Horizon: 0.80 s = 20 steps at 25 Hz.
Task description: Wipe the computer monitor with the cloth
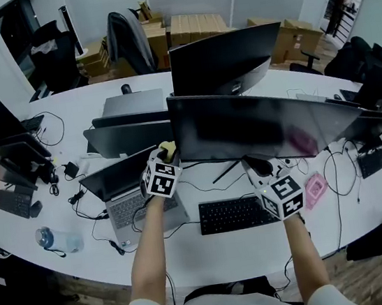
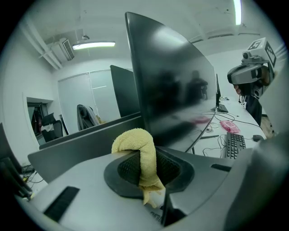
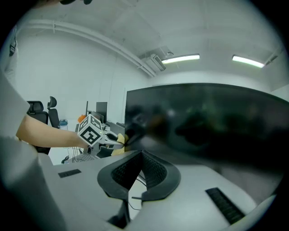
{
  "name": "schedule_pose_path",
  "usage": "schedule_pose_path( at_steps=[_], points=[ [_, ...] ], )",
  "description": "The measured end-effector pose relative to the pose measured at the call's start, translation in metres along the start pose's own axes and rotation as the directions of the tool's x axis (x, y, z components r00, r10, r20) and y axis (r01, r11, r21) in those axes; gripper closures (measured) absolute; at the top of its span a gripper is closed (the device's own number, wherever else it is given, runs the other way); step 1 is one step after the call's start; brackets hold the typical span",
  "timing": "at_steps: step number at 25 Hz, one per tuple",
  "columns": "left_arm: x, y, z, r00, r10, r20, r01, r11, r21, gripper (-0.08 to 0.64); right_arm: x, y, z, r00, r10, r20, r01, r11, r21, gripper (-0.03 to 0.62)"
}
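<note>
A wide dark monitor (image 1: 265, 127) stands mid-desk. My left gripper (image 1: 166, 154) is at the monitor's left edge, shut on a yellow cloth (image 1: 168, 147). In the left gripper view the cloth (image 2: 141, 153) loops up out of the closed jaws of that gripper (image 2: 146, 169), just beside the screen (image 2: 176, 85). My right gripper (image 1: 252, 168) sits low under the monitor's bottom edge near its stand. In the right gripper view it (image 3: 141, 153) is shut with nothing in it and faces the screen (image 3: 212, 122). That view also shows the left gripper (image 3: 104, 137) with the cloth (image 3: 118, 140).
A black keyboard (image 1: 236, 214) lies in front of the monitor, with a pink object (image 1: 315, 189) to its right. An open laptop (image 1: 129, 192) sits under my left arm, with more laptops and a second monitor (image 1: 224, 59) behind. Cables cross the white desk (image 1: 205, 252). A water bottle (image 1: 55, 239) lies at the left.
</note>
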<state>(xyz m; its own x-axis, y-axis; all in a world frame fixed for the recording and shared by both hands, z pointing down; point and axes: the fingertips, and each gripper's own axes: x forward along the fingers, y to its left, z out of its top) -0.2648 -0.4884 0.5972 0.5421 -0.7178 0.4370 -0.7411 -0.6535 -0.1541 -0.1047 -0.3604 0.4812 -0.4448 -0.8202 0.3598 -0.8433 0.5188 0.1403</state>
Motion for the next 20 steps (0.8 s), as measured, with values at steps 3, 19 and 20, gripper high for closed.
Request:
schedule_pose_path(
  at_steps=[3,19,20],
  points=[
    [0.008,-0.002,-0.013,1.0,-0.01,-0.025,0.01,1.0,-0.011,0.491,0.004,-0.002,-0.007,1.0,0.002,-0.01,-0.002,1.0,0.013,0.566],
    [0.023,-0.01,-0.054,0.999,-0.014,-0.041,0.009,0.991,-0.133,0.492,0.016,-0.007,-0.036,0.999,0.016,-0.029,-0.015,0.999,0.048,0.566],
    [0.024,-0.01,-0.059,0.999,-0.016,-0.043,0.009,0.989,-0.15,0.492,0.018,-0.006,-0.038,0.999,0.017,-0.03,-0.016,0.999,0.048,0.566]
  ],
)
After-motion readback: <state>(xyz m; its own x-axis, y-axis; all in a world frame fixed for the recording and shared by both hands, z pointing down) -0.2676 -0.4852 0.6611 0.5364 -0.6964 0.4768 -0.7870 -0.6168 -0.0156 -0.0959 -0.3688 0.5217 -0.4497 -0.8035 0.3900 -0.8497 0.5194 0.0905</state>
